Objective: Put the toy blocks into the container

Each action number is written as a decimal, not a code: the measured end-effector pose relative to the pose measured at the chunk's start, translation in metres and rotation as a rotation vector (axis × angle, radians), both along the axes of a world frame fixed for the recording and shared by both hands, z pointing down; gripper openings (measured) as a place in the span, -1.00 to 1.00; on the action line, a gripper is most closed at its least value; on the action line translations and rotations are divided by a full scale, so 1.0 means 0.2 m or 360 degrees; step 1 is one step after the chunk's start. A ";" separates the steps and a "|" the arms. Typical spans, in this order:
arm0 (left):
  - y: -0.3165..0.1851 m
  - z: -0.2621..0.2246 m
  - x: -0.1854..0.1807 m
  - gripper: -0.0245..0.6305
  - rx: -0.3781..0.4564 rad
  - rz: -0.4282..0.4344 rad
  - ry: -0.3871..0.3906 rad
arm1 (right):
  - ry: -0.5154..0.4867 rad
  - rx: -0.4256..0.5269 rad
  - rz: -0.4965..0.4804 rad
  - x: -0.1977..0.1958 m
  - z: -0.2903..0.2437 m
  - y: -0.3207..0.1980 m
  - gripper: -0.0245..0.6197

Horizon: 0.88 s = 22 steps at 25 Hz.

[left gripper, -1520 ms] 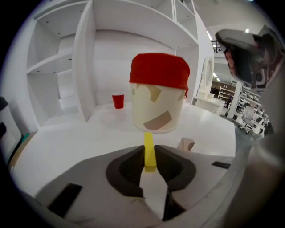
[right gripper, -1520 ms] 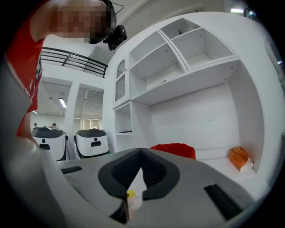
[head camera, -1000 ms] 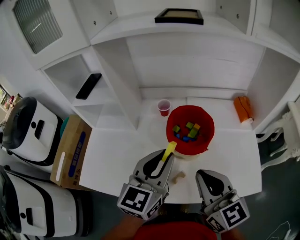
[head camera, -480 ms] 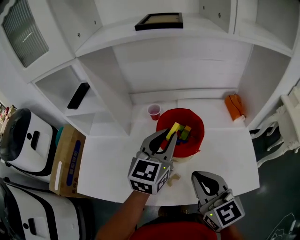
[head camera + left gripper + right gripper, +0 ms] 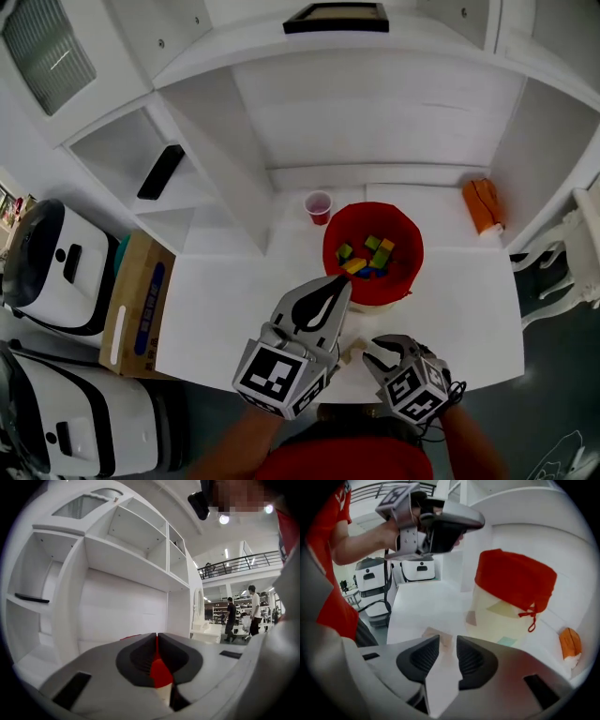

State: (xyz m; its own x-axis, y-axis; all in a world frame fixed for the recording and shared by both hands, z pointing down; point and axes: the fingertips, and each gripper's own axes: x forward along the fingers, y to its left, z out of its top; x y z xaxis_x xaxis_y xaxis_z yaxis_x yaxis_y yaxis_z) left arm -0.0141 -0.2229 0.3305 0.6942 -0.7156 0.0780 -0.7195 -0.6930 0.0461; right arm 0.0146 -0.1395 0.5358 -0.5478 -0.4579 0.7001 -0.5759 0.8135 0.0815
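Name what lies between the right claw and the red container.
A pale wooden block on the table, seen in the right gripper view; the right claw, opening, has nothing between its jaws.

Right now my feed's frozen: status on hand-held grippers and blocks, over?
Left hand-held gripper closing, empty, by red container, blocks inside. Right hand-held gripper opening, tan block just ahead on table, ungripped. Nothing blocking.

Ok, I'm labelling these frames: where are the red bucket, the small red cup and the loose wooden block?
red bucket (image 5: 404, 228), head view, on its inner right wall.
small red cup (image 5: 319, 206), head view, on its open top.
wooden block (image 5: 352, 352), head view, on its top face.
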 end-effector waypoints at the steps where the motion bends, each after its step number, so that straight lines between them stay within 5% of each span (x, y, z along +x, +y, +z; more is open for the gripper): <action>1: 0.03 0.00 -0.02 -0.85 0.0000 -0.0007 0.0005 | 0.0039 -0.0015 -0.0023 -0.01 0.04 0.00 -0.50; 11: 0.23 0.03 -0.20 -0.88 -0.0023 -0.0089 -0.0008 | 0.0151 -0.0118 -0.0047 -0.08 0.24 -0.01 -0.50; 14: 0.24 0.06 -0.25 -0.88 -0.0048 -0.0118 -0.0014 | 0.0137 -0.0109 -0.0004 -0.09 0.25 -0.03 -0.67; 22: 0.24 0.09 -0.31 -0.88 -0.0067 -0.0145 0.0005 | -0.0316 -0.0090 0.0189 -0.07 -0.06 -0.01 -0.70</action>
